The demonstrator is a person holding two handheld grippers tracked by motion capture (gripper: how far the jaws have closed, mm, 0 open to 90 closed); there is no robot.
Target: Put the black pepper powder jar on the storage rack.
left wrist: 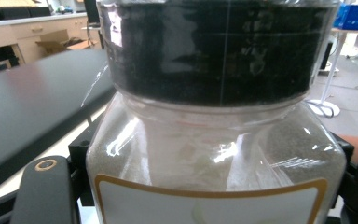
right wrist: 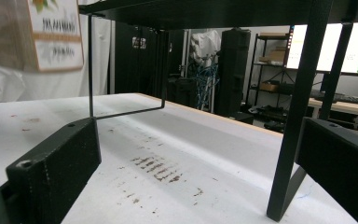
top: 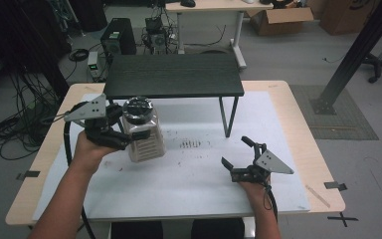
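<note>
From the high view, the left tool (top: 129,135) is clamped on the jar (top: 143,130), upright and lifted off the white counter (top: 189,169), just in front of the black shelf (top: 174,75) — the shelf top lies beyond and above it, so I judge the jar must go up and forward. In the left gripper view the jar (left wrist: 214,154) sits squeezed between the jaws, black lid (left wrist: 214,51) uppermost. In the right gripper view the jaws stand apart, empty — the jar (right wrist: 32,35) hangs upper left, well away; the left hand is nearer.
</note>
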